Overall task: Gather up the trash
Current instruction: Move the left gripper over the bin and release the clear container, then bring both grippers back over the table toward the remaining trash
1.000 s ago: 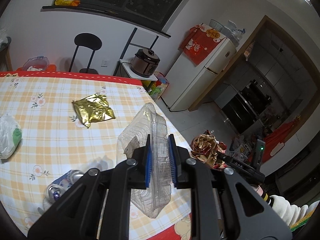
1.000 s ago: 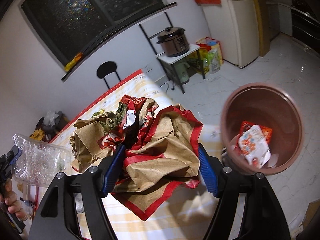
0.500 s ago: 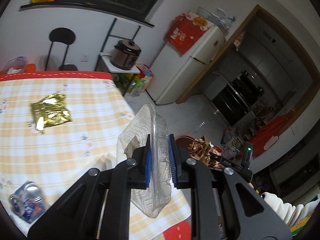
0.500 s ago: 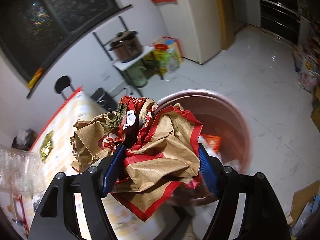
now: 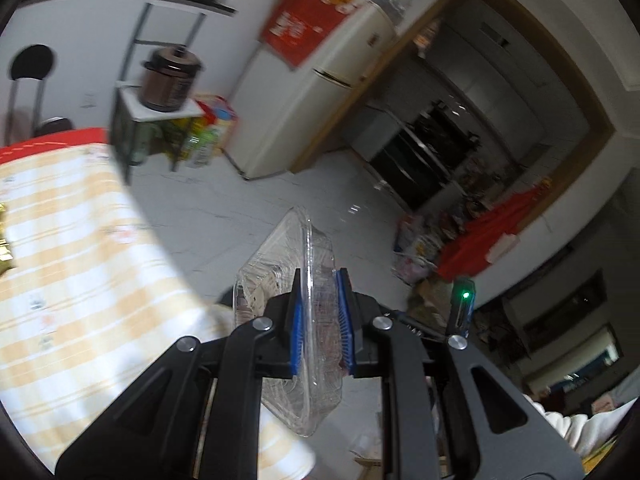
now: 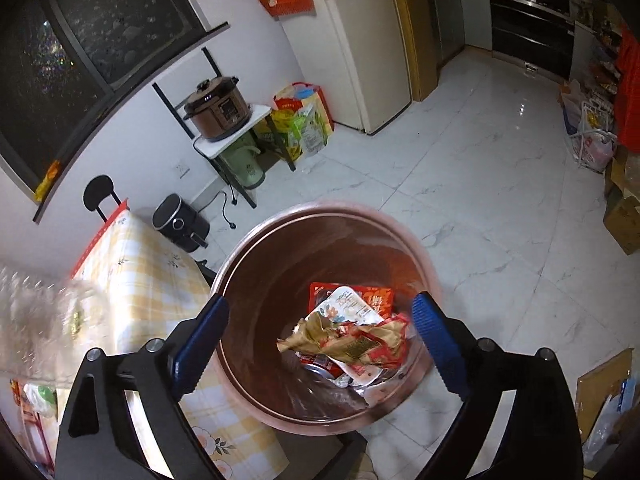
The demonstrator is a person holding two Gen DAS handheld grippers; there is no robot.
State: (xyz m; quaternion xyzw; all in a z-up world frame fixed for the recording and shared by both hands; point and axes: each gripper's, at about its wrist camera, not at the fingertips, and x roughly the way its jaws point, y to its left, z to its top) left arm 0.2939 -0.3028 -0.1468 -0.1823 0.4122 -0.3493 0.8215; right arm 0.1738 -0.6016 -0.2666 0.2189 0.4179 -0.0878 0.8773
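The right hand-held gripper [image 6: 318, 340] hangs over the round brown trash bin [image 6: 248, 248], its blue pads spreading apart with nothing between them. Down in the bin a crumpled red-and-gold paper wrapper [image 6: 352, 340] lies on top of a red snack packet [image 6: 376, 298] and other litter. The bin stands on the white tiled floor [image 6: 480, 184], just beside the bench [image 6: 136, 264] with its yellow checked cloth. The left hand-held gripper [image 5: 320, 320] is clamped on a clear plastic clamshell container [image 5: 296, 280], held on edge beyond the bench's rim, above the floor. In the right wrist view that container shows only as a blur at the left edge.
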